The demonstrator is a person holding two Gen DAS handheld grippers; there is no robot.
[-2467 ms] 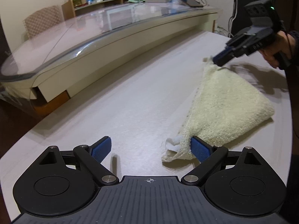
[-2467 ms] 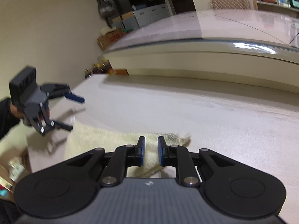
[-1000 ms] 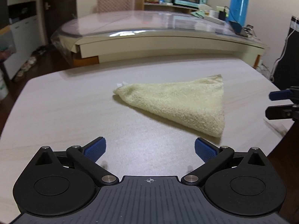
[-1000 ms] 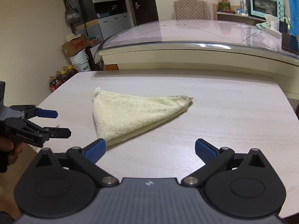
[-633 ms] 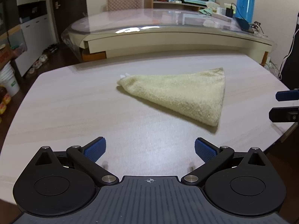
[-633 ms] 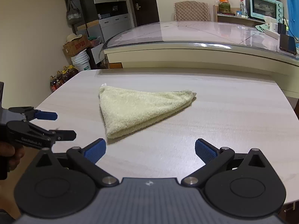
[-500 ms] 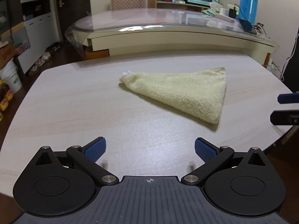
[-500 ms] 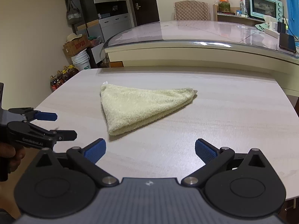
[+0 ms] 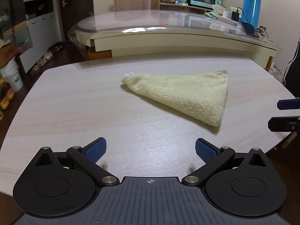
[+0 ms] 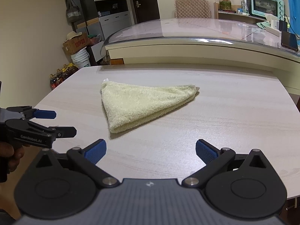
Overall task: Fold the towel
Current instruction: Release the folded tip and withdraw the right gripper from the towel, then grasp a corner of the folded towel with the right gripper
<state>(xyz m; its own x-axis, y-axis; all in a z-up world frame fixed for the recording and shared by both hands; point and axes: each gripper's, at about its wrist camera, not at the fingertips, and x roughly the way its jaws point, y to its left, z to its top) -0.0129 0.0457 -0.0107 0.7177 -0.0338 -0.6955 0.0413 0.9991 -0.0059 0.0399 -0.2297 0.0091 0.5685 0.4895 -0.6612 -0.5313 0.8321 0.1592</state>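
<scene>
Both grippers [image 9: 150, 150] [image 10: 150, 150] agape over pale wooden table [image 9: 75, 112]

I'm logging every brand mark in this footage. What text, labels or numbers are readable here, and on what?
"GenRobot.AI": white lettering on the left gripper, seen from the right wrist.
Red print on the cardboard box: too blurred to read.
Labels on the floor bottles and white bucket: too small.
Nothing readable on the towel.
</scene>
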